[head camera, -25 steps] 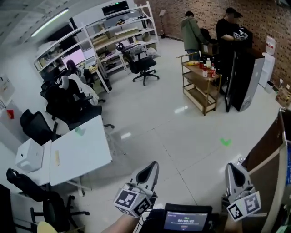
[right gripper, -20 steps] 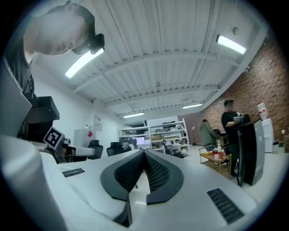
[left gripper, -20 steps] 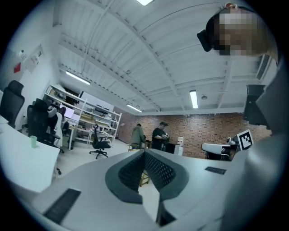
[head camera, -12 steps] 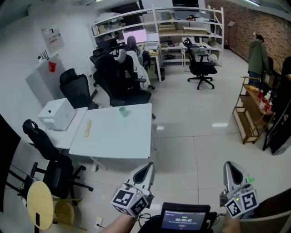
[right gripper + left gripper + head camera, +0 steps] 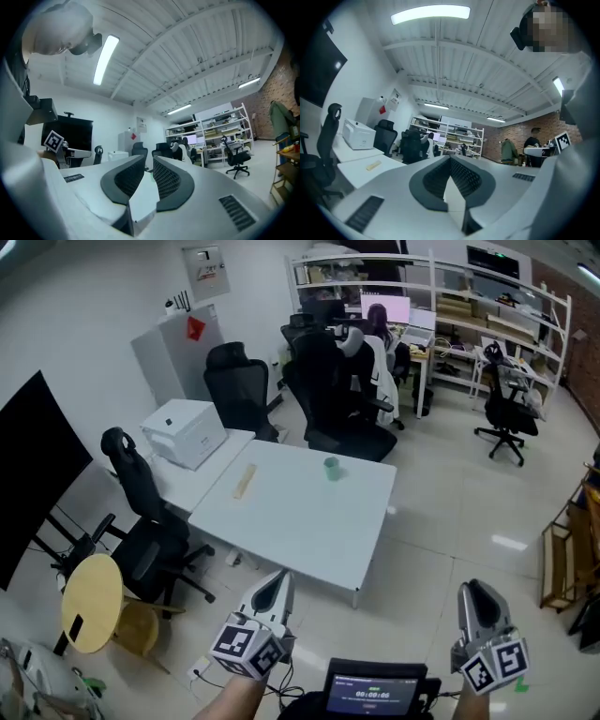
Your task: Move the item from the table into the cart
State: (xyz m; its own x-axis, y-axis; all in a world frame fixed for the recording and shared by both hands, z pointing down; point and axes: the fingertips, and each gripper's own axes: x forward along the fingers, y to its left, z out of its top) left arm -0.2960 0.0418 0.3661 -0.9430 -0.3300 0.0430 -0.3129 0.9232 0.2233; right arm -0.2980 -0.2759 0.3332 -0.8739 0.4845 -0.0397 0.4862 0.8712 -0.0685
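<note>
Two empty grippers are facing the counter (image 5: 300, 521), left gripper (image 5: 277, 582) with jaws together, right gripper (image 5: 475, 592) just parting narrowly, while the upright green cup (image 5: 332, 468) is standing on it at one o'clock of the nearer left.

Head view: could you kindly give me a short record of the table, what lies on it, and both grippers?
Table: white table, ahead of both grippers
On it: green cup towards the far edge; pale flat strip near the left edge
Adjoining desk: white box
Left gripper: jaws together, nothing held
Right gripper: jaws slightly apart, just been opening, nothing between them
Cart: wooden frame at the right edge, only partly in view
</note>
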